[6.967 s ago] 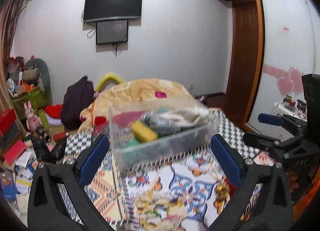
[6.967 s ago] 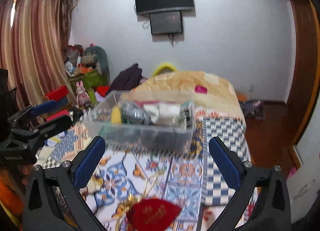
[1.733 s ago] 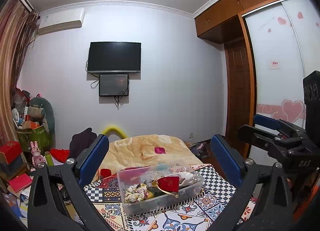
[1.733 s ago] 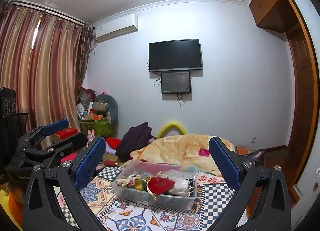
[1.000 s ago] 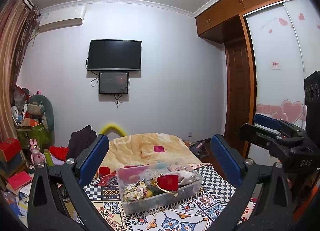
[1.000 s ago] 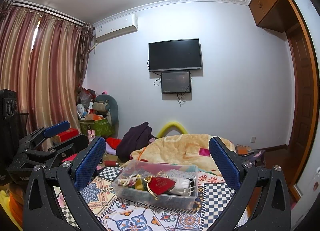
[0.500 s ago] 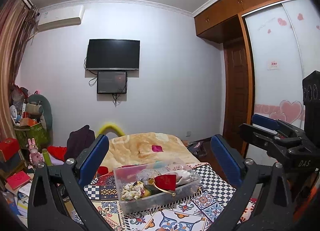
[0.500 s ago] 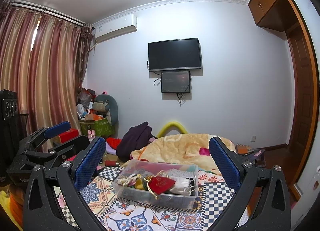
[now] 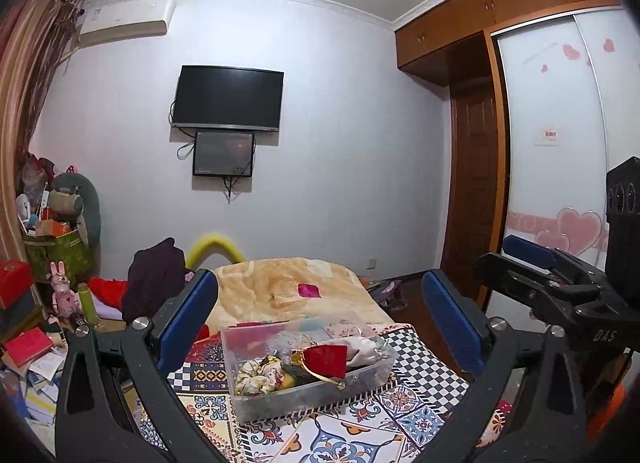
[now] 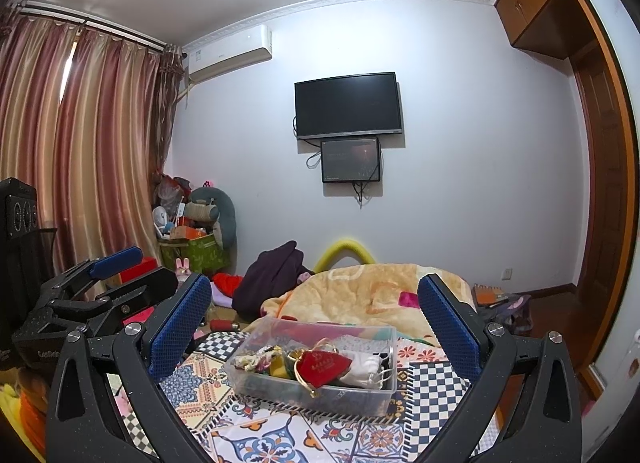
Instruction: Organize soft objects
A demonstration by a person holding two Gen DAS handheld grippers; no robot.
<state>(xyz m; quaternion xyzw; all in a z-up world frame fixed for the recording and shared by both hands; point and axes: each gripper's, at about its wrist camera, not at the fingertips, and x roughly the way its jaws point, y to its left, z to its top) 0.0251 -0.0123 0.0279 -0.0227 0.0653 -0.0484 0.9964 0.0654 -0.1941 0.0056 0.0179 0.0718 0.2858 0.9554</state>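
Observation:
A clear plastic bin (image 9: 256,403) stands on the patterned cloth (image 9: 360,423); it also shows in the right wrist view (image 10: 320,397). It holds a red drawstring pouch (image 9: 325,358) (image 10: 324,366), a floral scrunchie (image 9: 256,373) (image 10: 256,357), a white cloth (image 10: 366,367) and other soft items. My left gripper (image 9: 320,327) is open and empty, raised well back from the bin. My right gripper (image 10: 314,323) is open and empty, likewise raised. Each gripper shows at the edge of the other's view.
An orange blanket (image 9: 280,287) lies behind the bin. Clutter, a dark garment (image 10: 272,275) and a green box (image 10: 196,253) fill the back left. A TV (image 9: 228,99) hangs on the wall. A wardrobe (image 9: 560,143) stands on the right.
Both grippers, once low and close over the cloth with the pouch and scrunchie outside the bin, are now raised and drawn back; both items lie in the bin. Little motion in the last second.

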